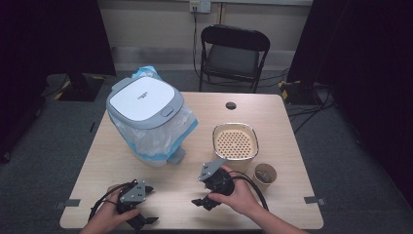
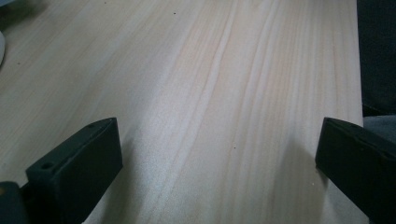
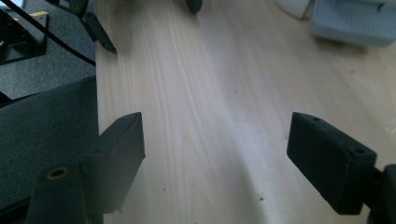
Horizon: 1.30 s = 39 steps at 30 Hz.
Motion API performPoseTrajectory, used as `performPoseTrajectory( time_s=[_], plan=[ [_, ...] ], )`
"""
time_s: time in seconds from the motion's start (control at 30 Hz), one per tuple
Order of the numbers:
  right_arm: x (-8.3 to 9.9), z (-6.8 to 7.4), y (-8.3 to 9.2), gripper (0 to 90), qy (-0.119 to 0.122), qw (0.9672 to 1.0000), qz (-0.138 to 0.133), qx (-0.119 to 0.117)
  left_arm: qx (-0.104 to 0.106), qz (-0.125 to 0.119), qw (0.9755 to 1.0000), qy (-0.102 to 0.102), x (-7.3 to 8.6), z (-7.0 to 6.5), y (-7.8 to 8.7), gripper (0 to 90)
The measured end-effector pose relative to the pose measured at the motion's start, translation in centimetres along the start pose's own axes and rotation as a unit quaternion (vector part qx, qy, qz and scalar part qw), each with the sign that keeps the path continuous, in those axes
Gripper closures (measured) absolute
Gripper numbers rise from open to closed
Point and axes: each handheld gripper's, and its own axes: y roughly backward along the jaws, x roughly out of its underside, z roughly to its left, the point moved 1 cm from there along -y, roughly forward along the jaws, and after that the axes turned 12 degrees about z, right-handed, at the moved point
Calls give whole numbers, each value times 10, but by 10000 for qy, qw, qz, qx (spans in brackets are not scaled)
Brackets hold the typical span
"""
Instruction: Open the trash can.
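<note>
We hold both claws spread and empty over the bare worktop point(image 1: 160, 180): left claw point(image 1: 141, 220) at the near edge, right claw point(image 1: 203, 201) just beside the perforated basket point(image 1: 235, 141) and paper cup point(image 1: 265, 174). Nothing is gripped yet; next we judge a reach toward the cup

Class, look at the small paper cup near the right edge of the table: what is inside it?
The paper cup stands open beside the perforated basket. Inside, a small pale item shows against the brown wall; it is too small to identify. The cup's bottom is hidden by its near wall.
</note>
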Motion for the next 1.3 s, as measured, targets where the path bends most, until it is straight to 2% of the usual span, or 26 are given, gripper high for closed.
performPoseTrajectory(
  time_s=[0.13, 0.17, 0.43, 0.5, 0.73, 1.03, 1.3],
  plan=[
    [-16, -4, 16, 189, 28, 10000, -27, 9, 0, 0, 10000, -1, 0, 0, 0, 0],
    [-19, -5, 19, 189, 97, 9999, -24, 22, -1, -1, 10000, -2, 0, 0, 0, 0],
    [-38, -10, 38, 188, 254, 9996, 69, 46, -1, 2, 10000, -3, 0, 0, 0, 0],
    [-45, -15, 48, 188, 302, 9995, 72, 106, -1, -1, 10000, -2, 0, 0, 0, 0],
    [-61, -29, 70, 189, 280, 9996, 40, 91, -25, -32, 10000, -21, 0, 0, 0, 0],
    [-78, -43, 86, 190, 355, 9993, 26, 88, -14, -19, 10000, -22, 0, 0, 0, 0],
    [-91, -48, 95, 191, 392, 9992, 31, 13, -6, -22, 10000, -28, 0, 1, 0, 0]
  ],
)
